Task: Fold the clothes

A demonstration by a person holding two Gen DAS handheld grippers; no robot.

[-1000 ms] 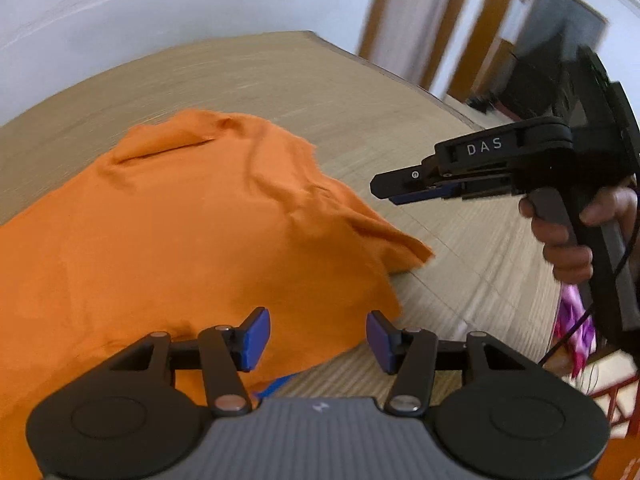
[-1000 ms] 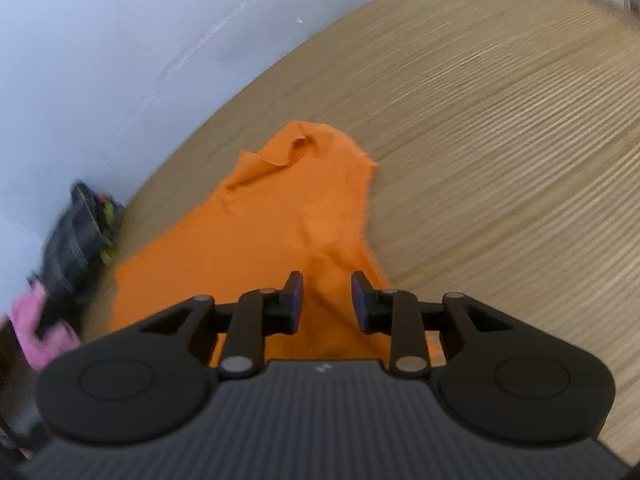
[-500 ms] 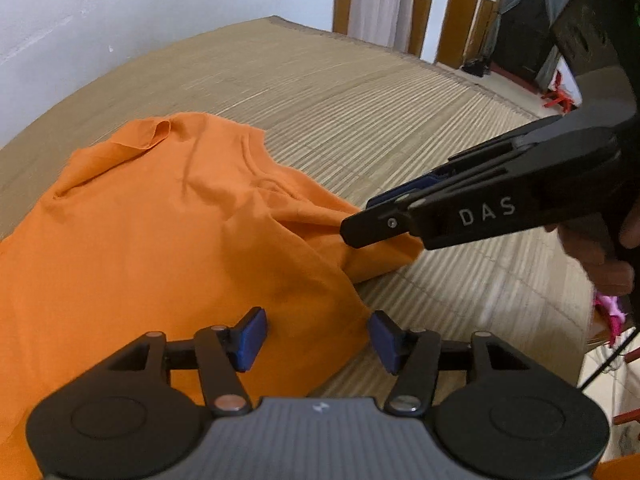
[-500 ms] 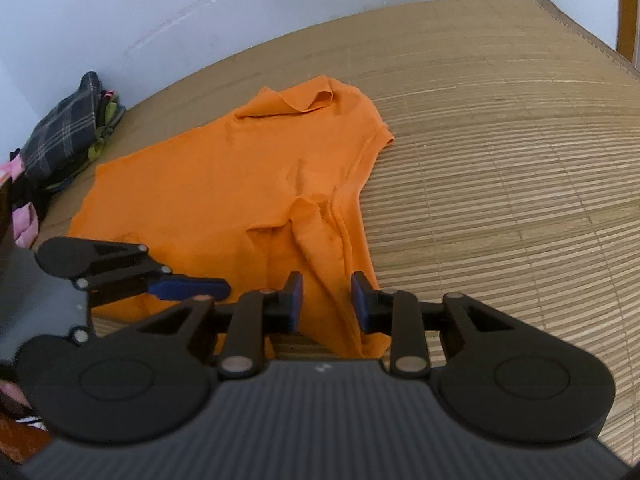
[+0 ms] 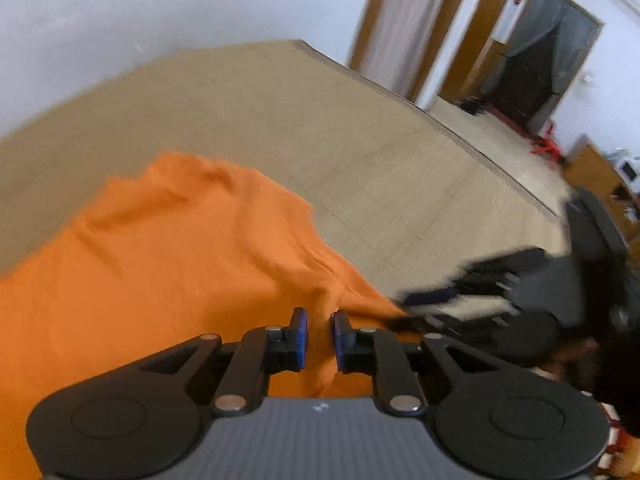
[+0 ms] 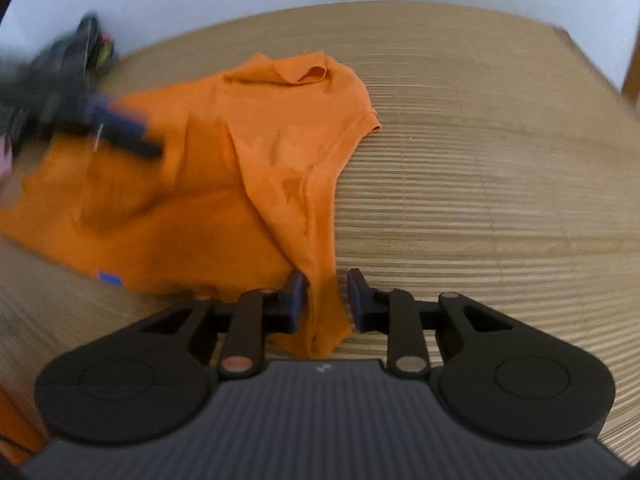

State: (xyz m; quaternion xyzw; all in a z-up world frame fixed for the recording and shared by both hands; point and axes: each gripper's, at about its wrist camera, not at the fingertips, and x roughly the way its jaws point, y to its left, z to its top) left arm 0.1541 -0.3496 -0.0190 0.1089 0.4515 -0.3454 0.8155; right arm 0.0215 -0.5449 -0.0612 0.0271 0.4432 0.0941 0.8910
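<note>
An orange T-shirt (image 5: 160, 260) lies spread on a woven mat (image 5: 320, 120), its collar at the far end (image 6: 312, 70). My left gripper (image 5: 319, 336) is over the shirt's near part. Its jaws are closing to a narrow gap filled by a raised crease of the fabric. The right wrist view shows it as a blur (image 6: 120, 128) over the shirt's left side. My right gripper (image 6: 326, 300) sits low at the near corner. Its jaws are closing with a hanging strip of the shirt between them; the left pad touches it, the right pad stands clear.
A dark pile of other clothes (image 6: 96, 40) lies by the white wall at the mat's far left. A blue label (image 6: 109, 279) shows at the shirt's near hem. The mat's edge (image 5: 440, 120) drops to a floor with doors (image 5: 540, 60) beyond.
My left gripper went from the shirt's hem onto the fabric and its jaws narrowed from wide apart. The right gripper rolled level and now has the shirt's near corner between its pads.
</note>
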